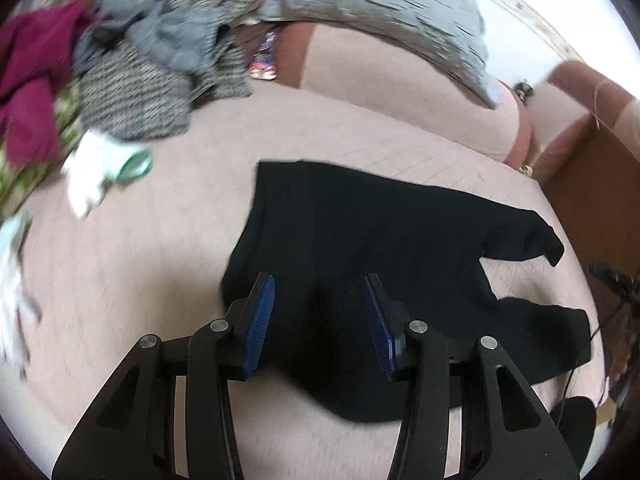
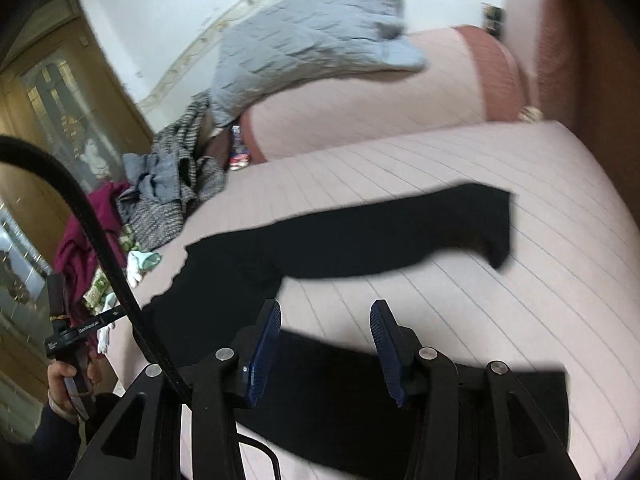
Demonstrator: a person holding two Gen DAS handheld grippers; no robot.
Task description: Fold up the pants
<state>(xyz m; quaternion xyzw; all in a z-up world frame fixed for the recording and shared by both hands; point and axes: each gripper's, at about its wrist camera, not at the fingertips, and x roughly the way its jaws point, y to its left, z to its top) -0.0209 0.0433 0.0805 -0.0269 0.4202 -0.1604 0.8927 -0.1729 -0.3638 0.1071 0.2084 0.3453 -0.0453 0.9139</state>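
Note:
Black pants lie spread flat on the pink bed, waist toward the left, two legs apart toward the right. My left gripper is open and empty, just above the waist part. In the right wrist view the pants show with one leg stretched far right and the other leg under my right gripper, which is open and empty above that near leg.
A pile of grey, striped and maroon clothes lies at the bed's far left, with white and mint socks near it. A grey quilt drapes over the pink headboard cushion. A wooden cabinet stands left.

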